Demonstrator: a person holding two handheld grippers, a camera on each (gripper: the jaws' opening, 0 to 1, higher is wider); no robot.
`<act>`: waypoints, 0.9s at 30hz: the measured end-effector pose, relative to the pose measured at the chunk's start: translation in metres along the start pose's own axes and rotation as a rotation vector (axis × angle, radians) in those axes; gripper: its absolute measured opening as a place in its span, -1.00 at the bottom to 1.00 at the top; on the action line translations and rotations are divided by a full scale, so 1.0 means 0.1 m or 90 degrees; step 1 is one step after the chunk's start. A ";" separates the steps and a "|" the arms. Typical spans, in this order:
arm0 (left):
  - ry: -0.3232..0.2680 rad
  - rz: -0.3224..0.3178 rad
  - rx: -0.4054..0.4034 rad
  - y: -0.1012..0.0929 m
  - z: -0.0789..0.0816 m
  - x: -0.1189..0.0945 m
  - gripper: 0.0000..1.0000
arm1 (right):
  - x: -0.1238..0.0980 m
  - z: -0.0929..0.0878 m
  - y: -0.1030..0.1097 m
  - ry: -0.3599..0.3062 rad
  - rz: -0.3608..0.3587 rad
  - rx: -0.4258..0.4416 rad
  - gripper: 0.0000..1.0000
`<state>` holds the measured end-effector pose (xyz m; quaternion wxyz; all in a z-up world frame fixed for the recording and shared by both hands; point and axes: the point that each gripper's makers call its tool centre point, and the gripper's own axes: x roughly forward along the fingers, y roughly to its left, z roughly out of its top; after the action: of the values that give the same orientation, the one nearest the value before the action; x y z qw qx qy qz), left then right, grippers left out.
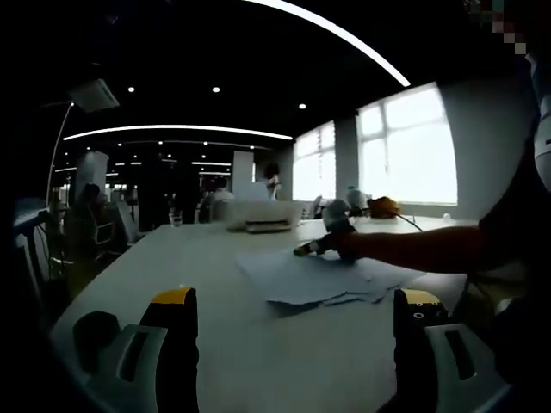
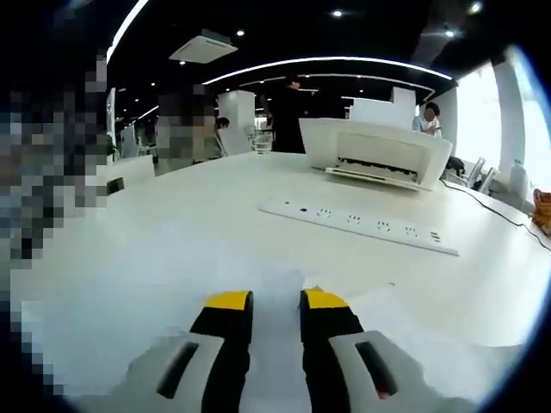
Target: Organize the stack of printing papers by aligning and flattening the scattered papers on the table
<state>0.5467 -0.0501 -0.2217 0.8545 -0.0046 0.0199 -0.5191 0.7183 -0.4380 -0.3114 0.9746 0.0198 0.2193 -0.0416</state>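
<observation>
While the left gripper (image 1: pixel 297 314) hangs low over the near part of the white table (image 1: pixel 172 258), its two yellow-tipped jaws stand wide apart with nothing between them. Beyond them, toward the right in the left gripper view, lies the loose stack of papers (image 1: pixel 323 277), its sheets fanned out of line so that several corners poke past one another at the near edge. At the far edge of that stack the right gripper (image 1: pixel 312 248) is seen, held by a person's outstretched arm (image 1: pixel 413 248) that reaches in from the right, the tool's tip down at the paper. Seen from the right gripper view, the right gripper (image 2: pixel 275 301) has its jaws drawn close, only a narrow slit between the yellow tips, and a sheet's corner sits right at that slit; whether the jaws actually pinch the paper I cannot tell. The papers (image 2: pixel 405 331) spread pale on the table to the right of those jaws and beneath them. Farther off on the table lies a long white power strip (image 2: pixel 362 225), and behind it a white printer (image 2: pixel 379 151). A dark-clothed person (image 2: pixel 288 116) stands beyond the table's far end, and bright windows (image 1: pixel 409 146) line the right wall.
</observation>
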 end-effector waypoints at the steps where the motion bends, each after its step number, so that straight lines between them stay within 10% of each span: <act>1: 0.001 0.000 0.000 0.00 0.00 0.00 0.94 | 0.00 0.00 -0.01 0.000 0.000 0.000 -0.75; 6: 0.003 -0.002 0.000 -0.02 -0.01 0.00 0.94 | 0.04 -0.01 -0.02 0.001 -0.004 -0.010 -1.00; 27: 0.004 0.002 0.002 -0.03 0.02 0.00 0.94 | -0.30 0.06 0.19 -0.052 0.030 0.088 -1.00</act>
<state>0.5442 -0.0510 -0.2199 0.8551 -0.0016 0.0215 -0.5181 0.6958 -0.4169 -0.2929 0.9797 0.0904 0.1755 -0.0347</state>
